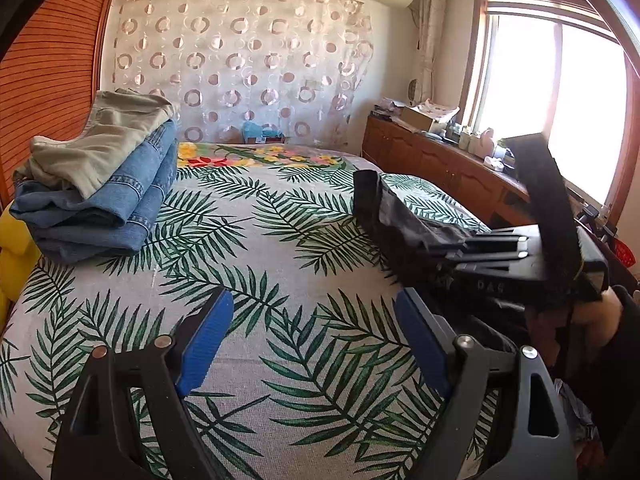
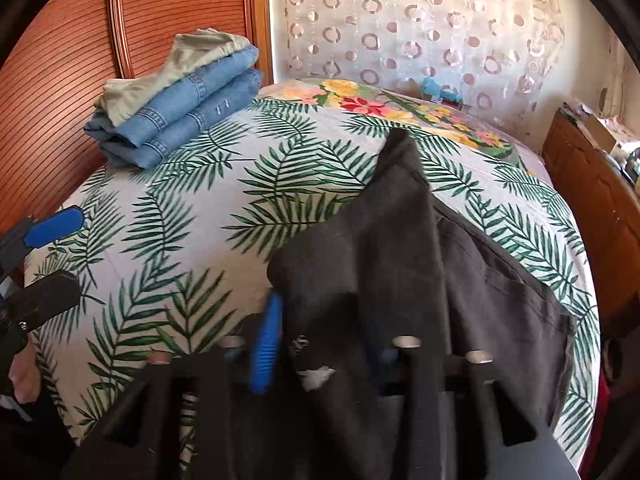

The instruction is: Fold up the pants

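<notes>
So the right gripper (image 2: 320, 360) has its blue-padded fingers (image 2: 264, 352) clamped down on the black pants (image 2: 400, 264), with the dark fabric bunched up between them and spilling over the front of the tool. From there the pants trail forward across the bed (image 2: 224, 200), which has a palm-leaf print cover, and one corner of cloth pokes up toward the far side. The left gripper (image 1: 316, 336) hangs over bare bedspread with its fingers (image 1: 204, 340) spread wide apart, nothing between them. In the left wrist view the black pants sit off to the right, partly under the other tool. Over by the wooden headboard (image 2: 60, 80) there's a folded stack, blue jeans (image 1: 100, 208) on the bottom and a khaki pair (image 1: 100, 140) on top.
</notes>
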The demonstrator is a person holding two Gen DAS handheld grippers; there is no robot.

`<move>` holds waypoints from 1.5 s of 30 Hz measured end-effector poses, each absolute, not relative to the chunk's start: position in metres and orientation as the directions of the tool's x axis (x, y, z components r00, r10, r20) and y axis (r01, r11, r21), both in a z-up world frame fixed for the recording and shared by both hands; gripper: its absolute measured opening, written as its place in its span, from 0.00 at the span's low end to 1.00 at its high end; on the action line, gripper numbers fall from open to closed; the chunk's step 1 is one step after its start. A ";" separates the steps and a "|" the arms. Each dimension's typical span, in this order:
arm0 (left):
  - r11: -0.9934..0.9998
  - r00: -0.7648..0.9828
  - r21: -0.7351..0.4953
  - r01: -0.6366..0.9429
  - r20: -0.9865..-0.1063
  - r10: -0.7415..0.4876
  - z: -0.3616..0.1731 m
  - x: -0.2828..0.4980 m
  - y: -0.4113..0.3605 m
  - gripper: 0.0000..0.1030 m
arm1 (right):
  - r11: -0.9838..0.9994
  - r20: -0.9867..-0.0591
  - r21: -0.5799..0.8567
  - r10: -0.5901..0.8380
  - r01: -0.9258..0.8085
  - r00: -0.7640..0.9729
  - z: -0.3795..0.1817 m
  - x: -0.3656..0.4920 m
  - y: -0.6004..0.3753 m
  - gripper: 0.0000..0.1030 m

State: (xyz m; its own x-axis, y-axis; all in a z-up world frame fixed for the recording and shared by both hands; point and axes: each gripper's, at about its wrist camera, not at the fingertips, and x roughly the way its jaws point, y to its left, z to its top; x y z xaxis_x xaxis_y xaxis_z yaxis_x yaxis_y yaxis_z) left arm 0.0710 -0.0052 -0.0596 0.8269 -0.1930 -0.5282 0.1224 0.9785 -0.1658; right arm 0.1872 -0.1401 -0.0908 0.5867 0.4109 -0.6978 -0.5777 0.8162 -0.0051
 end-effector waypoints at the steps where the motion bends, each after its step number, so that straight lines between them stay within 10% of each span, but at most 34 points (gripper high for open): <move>1: 0.978 0.826 -0.164 0.125 -0.530 -0.195 -0.060 0.071 -0.006 0.81 | 0.818 -0.684 0.009 0.425 -0.576 0.593 -0.087 0.186 -0.144 0.11; 16: 0.970 0.805 -0.140 0.198 -0.541 -0.242 -0.056 0.081 -0.025 0.81 | 0.906 -0.608 0.032 0.352 -0.421 0.712 -0.054 0.200 -0.218 0.06; 20: 0.958 0.786 -0.125 0.257 -0.551 -0.283 -0.052 0.093 -0.039 0.81 | 0.936 -0.603 0.048 0.306 -0.349 0.737 -0.052 0.205 -0.232 0.28; 25: 0.947 0.756 -0.117 0.298 -0.577 -0.309 -0.056 0.106 -0.055 0.81 | 0.932 -0.592 0.063 0.322 -0.356 0.739 -0.052 0.197 -0.230 0.29; 45: 0.940 0.674 -0.082 0.332 -0.676 -0.298 -0.081 0.123 -0.076 0.81 | 0.894 -0.733 0.028 0.323 -0.447 0.599 -0.100 0.240 -0.202 0.29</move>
State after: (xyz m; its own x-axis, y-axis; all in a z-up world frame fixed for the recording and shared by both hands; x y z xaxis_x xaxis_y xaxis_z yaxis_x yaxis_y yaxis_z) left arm 0.1233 -0.0761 -0.0814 0.6744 -0.2976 -0.6757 0.3320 0.9397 -0.0825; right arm 0.2404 -0.2022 -0.0997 0.5991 0.3228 -0.7327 -0.4474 0.8939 0.0281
